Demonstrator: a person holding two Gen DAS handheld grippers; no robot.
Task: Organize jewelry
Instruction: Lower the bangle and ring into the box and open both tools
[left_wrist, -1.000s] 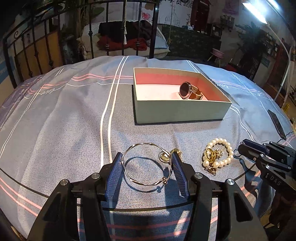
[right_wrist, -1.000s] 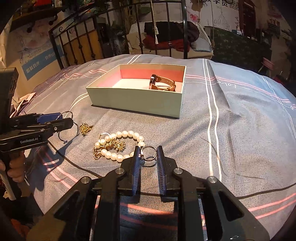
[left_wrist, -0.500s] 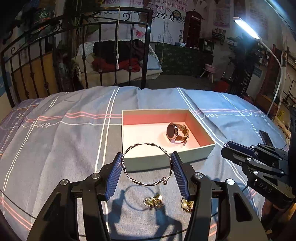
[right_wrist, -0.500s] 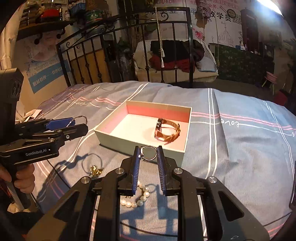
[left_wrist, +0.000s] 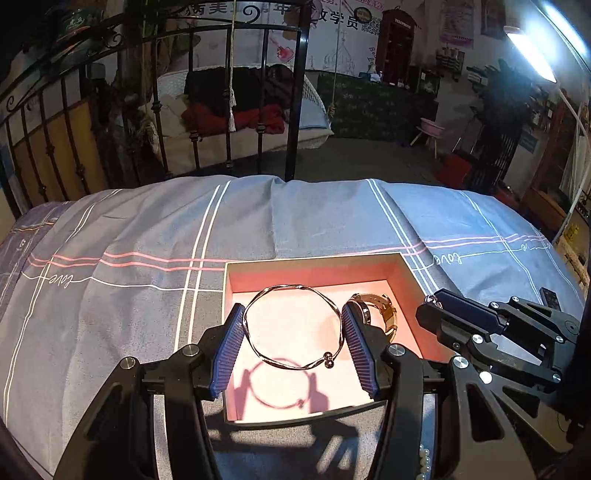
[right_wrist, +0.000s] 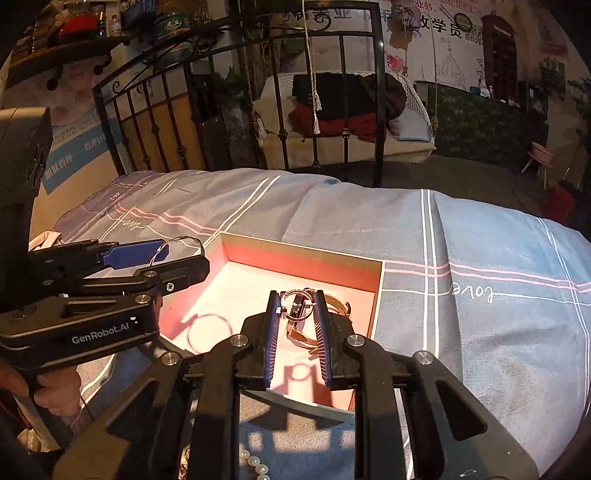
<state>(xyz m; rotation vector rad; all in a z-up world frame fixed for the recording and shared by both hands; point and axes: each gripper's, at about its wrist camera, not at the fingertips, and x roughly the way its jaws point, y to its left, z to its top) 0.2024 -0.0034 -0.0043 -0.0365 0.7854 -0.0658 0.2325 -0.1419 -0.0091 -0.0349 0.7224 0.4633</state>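
Observation:
My left gripper (left_wrist: 293, 317) is shut on a thin silver bangle (left_wrist: 295, 325) and holds it above the open jewelry box (left_wrist: 314, 267), casting its shadow on the pink floor. My right gripper (right_wrist: 298, 308) is shut on a small silver ring (right_wrist: 297, 306) and hovers over the same box (right_wrist: 303, 254), just above the gold-strapped watch (right_wrist: 334, 306) lying inside. The watch also shows in the left wrist view (left_wrist: 380, 310). A pearl bracelet (right_wrist: 255, 461) lies on the bed in front of the box, partly hidden by my right gripper.
The box sits on a grey-blue striped bedspread (left_wrist: 147, 236). A black iron bed rail (left_wrist: 291, 92) stands at the far edge. A dark phone (left_wrist: 550, 295) lies at the right. In the right wrist view the left gripper (right_wrist: 140, 258) is close on the left.
Both grippers have lifted from the bedspread and moved forward over the box, carrying the bangle and the ring. The pearl bracelet and gold charm stayed behind on the bed.

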